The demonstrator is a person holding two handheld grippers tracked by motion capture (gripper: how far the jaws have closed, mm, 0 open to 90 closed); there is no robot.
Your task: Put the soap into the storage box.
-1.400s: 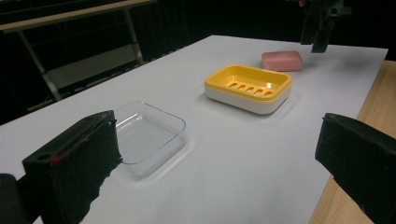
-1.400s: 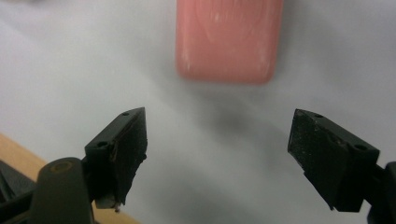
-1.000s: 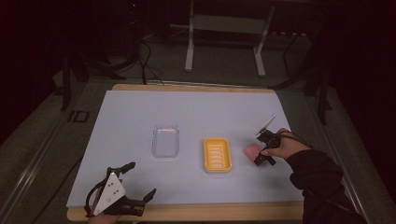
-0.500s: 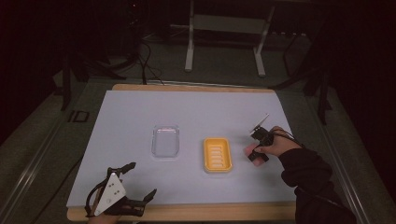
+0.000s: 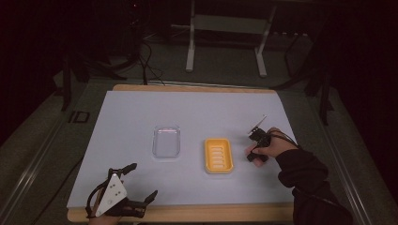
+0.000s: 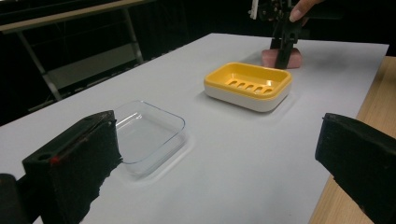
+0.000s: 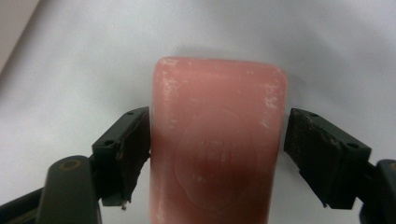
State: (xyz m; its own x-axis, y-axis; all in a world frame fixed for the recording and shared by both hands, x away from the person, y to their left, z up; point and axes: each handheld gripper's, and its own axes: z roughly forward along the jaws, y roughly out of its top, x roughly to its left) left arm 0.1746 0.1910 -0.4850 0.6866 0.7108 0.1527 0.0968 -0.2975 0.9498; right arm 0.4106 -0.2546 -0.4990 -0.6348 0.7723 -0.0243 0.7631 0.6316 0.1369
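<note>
A pink soap bar lies flat on the white table cover, to the right of a yellow soap dish. My right gripper points down over the bar and its jaws have just been closing. Both pads now rest against the bar's long sides, and the bar is still on the table. In the left gripper view the soap bar shows behind the right gripper. My left gripper rests at the near left edge, open with nothing between its jaws.
A clear plastic tray sits left of the yellow dish, near the table's middle. The wooden table edge runs along the front. A metal stand is on the floor beyond the table.
My right gripper has moved left and down onto the pink soap bar and narrowed its jaws around it. The left gripper has stayed put.
</note>
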